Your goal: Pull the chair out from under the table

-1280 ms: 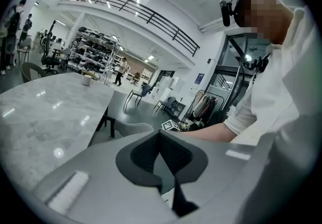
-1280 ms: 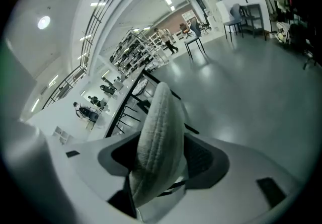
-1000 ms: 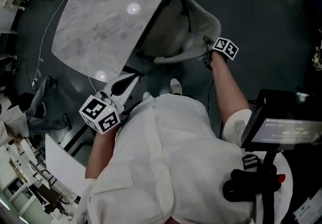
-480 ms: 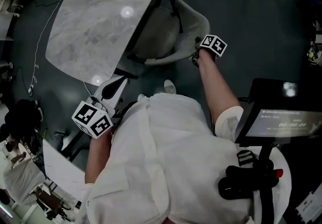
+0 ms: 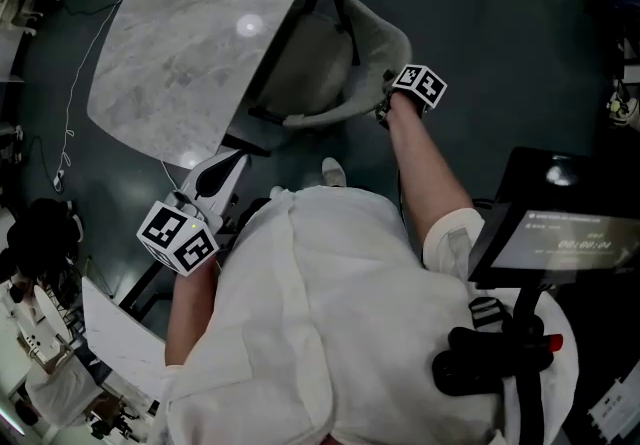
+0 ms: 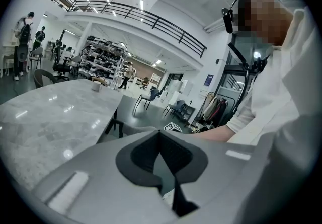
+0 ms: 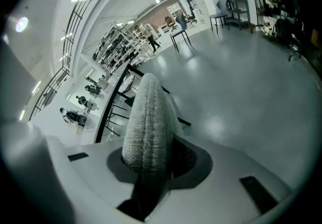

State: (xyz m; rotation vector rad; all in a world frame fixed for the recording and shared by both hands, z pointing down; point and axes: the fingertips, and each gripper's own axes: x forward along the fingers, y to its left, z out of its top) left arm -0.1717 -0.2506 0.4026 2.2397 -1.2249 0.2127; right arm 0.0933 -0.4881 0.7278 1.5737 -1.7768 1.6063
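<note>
A light grey upholstered chair (image 5: 300,63) stands tucked under a grey marble table (image 5: 180,43), its curved back (image 5: 388,38) toward me. My right gripper (image 5: 386,101) reaches down onto the back's right rim. In the right gripper view the jaws are closing, and the padded rim (image 7: 148,112) stands squeezed between them at the right gripper (image 7: 153,155). My left gripper (image 5: 232,161) hovers by the table's near corner. It is shut with nothing in it, as the left gripper view shows at the left gripper (image 6: 160,135).
A dark screen on a stand (image 5: 560,233) is close at my right. A thin cable (image 5: 75,123) trails over the dark floor left of the table. My shoe (image 5: 333,171) is just behind the chair. A white board (image 5: 120,318) lies low left.
The head view has slid a little, so everything sits slightly left and higher in the picture. The right gripper stays on the chair back's rim; the chair keeps its place under the table.
</note>
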